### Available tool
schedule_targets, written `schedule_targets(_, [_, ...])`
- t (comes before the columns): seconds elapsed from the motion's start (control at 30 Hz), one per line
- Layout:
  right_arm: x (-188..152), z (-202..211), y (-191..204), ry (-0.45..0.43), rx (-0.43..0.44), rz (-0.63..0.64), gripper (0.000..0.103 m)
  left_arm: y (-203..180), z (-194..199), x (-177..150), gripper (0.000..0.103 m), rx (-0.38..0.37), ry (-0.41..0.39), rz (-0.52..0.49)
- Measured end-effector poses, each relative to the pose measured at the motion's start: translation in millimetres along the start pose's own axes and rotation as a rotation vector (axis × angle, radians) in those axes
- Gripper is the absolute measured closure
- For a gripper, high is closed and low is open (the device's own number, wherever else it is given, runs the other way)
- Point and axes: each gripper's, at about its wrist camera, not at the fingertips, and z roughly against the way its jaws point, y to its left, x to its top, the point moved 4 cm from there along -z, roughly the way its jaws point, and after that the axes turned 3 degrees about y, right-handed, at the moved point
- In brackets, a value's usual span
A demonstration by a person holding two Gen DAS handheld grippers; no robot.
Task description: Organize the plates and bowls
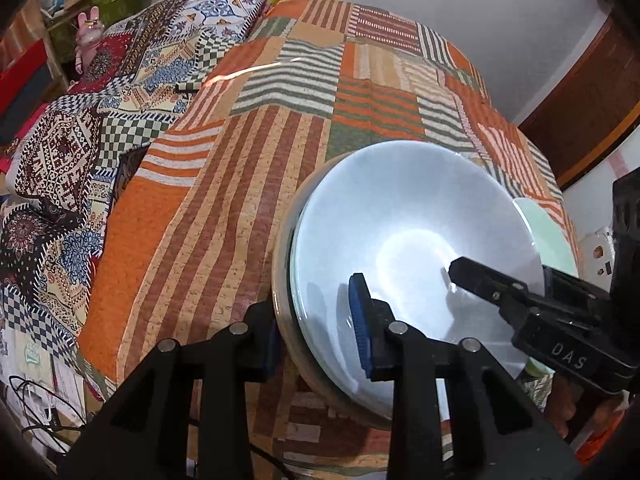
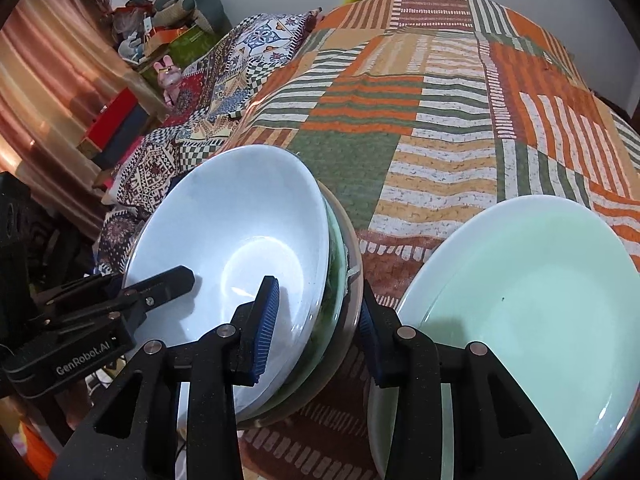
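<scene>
- Gripping the stack of bowls [image 1: 400,240] from both sides, the two hand-held grippers each pinch its rim.
- Left hand-held gripper [image 1: 316,332]: one blue pad [image 1: 362,320] lies inside the top white bowl, the other finger is outside the lowest rim, so the jaws are clenched on the stack's near-left edge.
- Right hand-held gripper [image 2: 316,332]: one blue pad [image 2: 266,324] is inside the white bowl, the other outside the stack, so it is clamped on the right edge.
- The stack shows a white bowl on top, a glass one under it and a beige rim at the bottom.
- The stack is tilted; whether it touches the striped tablecloth [image 2: 440,140] I cannot tell.
- A pale green plate [image 2: 520,300] lies just right of the stack, beside the right gripper's outer finger, on the table.
</scene>
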Motion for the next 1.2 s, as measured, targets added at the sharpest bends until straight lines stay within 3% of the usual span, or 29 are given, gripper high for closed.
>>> schedule_targets(0.43, [11,52,-4,-0.134,-0.006,0.006,0.068,-31,40,16,0.072,-0.017,-0.087,-0.056])
schedule_targets(0.7, [7,79,-22,-0.173,-0.023,-0.028,0.068,-65,59,23,0.072,-0.043,-0.125,-0.111])
schedule_targets(1.2, [-11,135,-73,-0.281,-0.081,-0.123,0.068,-140,60,22,0.072,-0.12,-0.112,-0.232])
